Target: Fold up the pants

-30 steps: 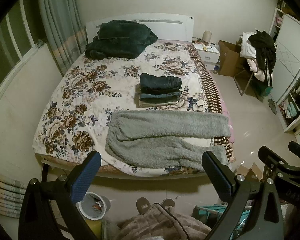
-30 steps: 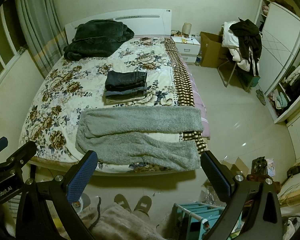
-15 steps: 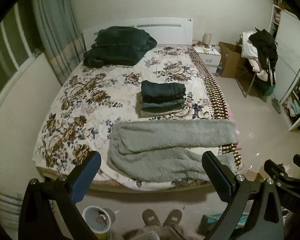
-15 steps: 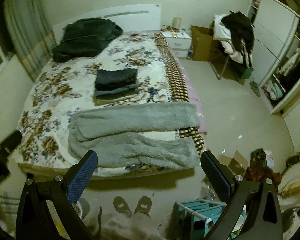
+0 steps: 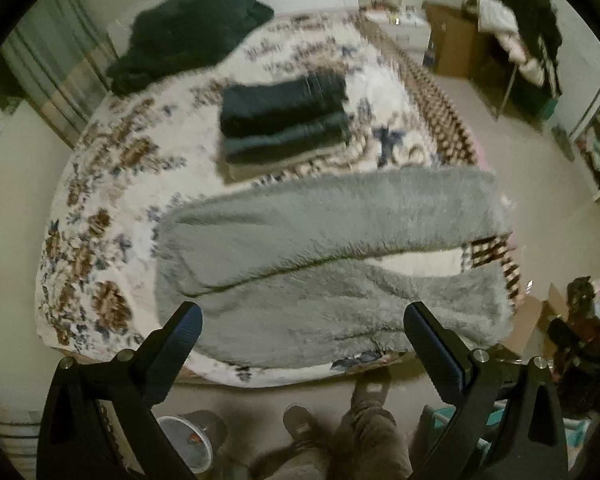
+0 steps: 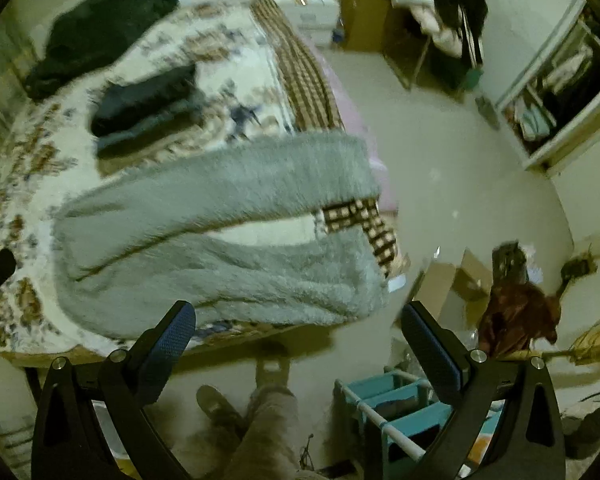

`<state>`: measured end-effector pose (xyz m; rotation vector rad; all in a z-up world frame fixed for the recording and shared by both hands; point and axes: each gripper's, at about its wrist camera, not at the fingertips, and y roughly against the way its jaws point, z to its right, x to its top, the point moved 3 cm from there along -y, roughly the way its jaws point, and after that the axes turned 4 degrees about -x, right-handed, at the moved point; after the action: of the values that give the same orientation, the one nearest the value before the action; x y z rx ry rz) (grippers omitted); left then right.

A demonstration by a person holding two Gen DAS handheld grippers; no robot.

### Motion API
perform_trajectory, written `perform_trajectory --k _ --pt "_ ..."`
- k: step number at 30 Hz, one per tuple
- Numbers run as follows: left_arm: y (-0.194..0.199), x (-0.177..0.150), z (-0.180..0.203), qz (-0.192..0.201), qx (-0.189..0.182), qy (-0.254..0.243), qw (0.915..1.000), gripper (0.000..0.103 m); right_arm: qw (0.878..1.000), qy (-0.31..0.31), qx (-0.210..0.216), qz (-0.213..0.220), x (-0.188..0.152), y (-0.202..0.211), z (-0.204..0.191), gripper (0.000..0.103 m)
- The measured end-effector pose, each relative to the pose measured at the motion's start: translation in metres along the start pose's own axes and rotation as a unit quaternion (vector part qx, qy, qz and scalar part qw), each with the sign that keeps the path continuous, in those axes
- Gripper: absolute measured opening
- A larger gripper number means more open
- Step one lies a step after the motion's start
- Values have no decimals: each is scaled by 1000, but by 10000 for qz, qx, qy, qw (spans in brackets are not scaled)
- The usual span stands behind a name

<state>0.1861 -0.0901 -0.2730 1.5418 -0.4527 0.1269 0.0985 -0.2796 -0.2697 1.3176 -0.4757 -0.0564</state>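
Grey fluffy pants [image 5: 324, 248] lie spread flat across the near end of the floral bed [image 5: 100, 208], both legs pointing right, the waist at the left. They also show in the right wrist view [image 6: 204, 240]. My left gripper [image 5: 302, 344] is open and empty, above the near leg at the bed's front edge. My right gripper [image 6: 296, 332] is open and empty, above the bed edge near the leg cuffs [image 6: 364, 292]. Neither touches the pants.
A stack of folded dark pants [image 5: 284, 120] sits mid-bed. A dark green blanket [image 5: 188, 36] lies at the headboard. The person's feet [image 5: 364, 392] stand at the bed's foot. A bin [image 5: 192, 440] stands below left, a blue rack [image 6: 400, 404] on the floor at right.
Both grippers have moved forward and down toward the grey pants, which now look much larger. The right gripper has swung toward the cuffs. Both stay open.
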Motion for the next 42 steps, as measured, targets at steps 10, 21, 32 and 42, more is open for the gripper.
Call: perform_trajectory --k 10,21,32,42 --pt "-188 -19 100 -824 -148 106 9964 103 9917 -835 -103 -969 33 -275 112 103" --pt "-291 -37 130 -1348 -298 312 9899 103 9785 -1071 492 -1693 18 -463 165 99" --pt "-250 -35 41 -1043 38 1239 9868 103 9948 -64 351 -949 38 -446 143 13" --pt "-251 -27 67 -915 -6 1068 9901 103 9953 -530 326 -735 71 -426 171 18"
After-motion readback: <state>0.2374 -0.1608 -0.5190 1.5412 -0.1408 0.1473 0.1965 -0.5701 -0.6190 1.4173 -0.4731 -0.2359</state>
